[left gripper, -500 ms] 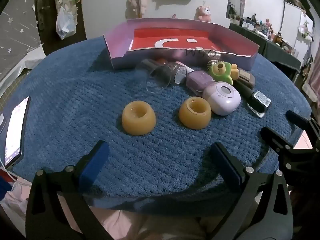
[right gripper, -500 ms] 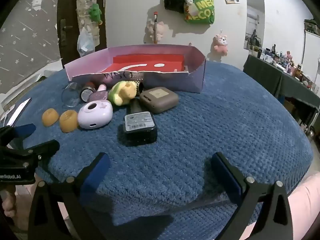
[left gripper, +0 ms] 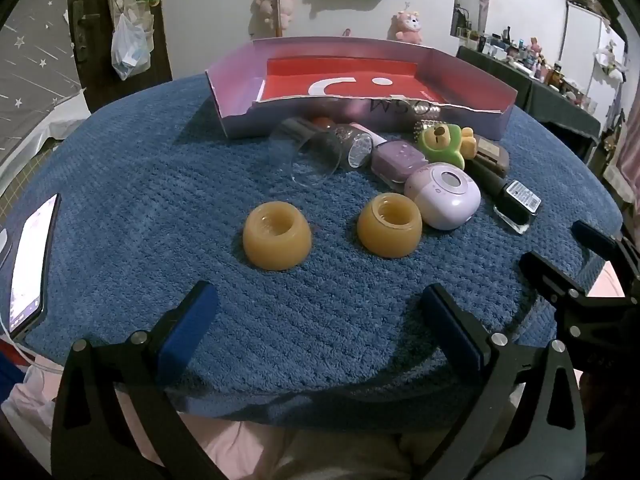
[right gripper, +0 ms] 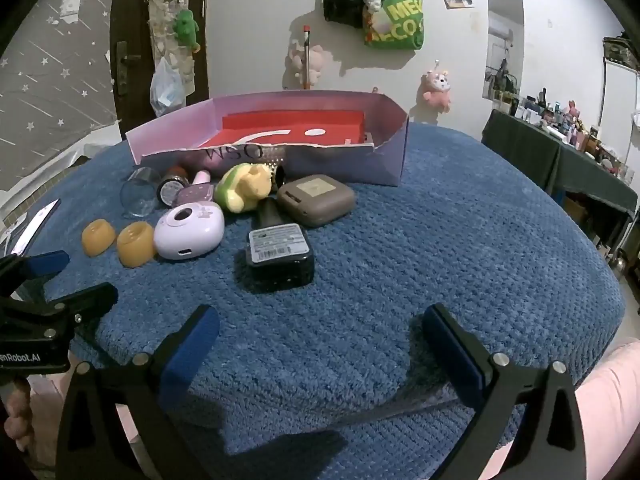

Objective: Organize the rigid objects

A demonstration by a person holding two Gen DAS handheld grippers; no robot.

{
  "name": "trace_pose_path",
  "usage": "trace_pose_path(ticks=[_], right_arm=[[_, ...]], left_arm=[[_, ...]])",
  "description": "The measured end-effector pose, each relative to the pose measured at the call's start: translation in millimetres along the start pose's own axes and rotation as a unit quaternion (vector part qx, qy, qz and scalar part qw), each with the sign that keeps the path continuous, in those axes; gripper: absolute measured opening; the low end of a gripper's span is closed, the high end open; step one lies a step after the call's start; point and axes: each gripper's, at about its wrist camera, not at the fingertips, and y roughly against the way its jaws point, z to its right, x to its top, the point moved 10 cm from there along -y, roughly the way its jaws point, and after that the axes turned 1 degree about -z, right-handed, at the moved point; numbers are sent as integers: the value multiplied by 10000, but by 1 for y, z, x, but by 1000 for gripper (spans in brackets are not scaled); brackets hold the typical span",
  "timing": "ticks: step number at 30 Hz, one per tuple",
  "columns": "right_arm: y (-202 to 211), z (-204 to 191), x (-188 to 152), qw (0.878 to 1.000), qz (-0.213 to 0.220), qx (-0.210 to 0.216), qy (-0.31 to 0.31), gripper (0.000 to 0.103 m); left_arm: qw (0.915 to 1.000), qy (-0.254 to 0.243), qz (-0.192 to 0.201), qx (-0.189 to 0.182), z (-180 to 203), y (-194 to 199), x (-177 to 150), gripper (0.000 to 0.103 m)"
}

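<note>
A: From the left, then. A phone (left gripper: 28,268) lay lit at the edge of the blue plush table cover (left gripper: 160,184). The left gripper (left gripper: 316,332) hung over the near rim, jaws spread wide, nothing between the blue pads.

B: Just ahead of it sat two amber rubbery cups, mouths up: the left amber cup (left gripper: 277,236) and the right amber cup (left gripper: 389,225), set apart from each other.

A: Behind them a clear glass (left gripper: 306,152) lay on its side, mouth toward the camera. Next came a lilac case (left gripper: 396,160), a round lilac gadget (left gripper: 442,194) touching the right amber cup, and a green bear toy (left gripper: 440,142).

B: In the right view, a dark bottle (right gripper: 278,246) lay label-up, with a taupe case (right gripper: 316,199) just behind it.

A: All of it was crowded before the torn front wall of the pink box (right gripper: 344,166), whose red floor held none of them.

B: And the right gripper (right gripper: 320,348) was released too, jaws wide over bare cover.
</note>
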Motion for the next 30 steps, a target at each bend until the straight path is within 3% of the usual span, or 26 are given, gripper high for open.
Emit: trace_pose_path(ticks=[30], right_arm=[[3, -1, -2, 9999, 116, -53, -13, 103]], left_arm=[[10000, 6, 38, -14, -3, 4, 4, 103]])
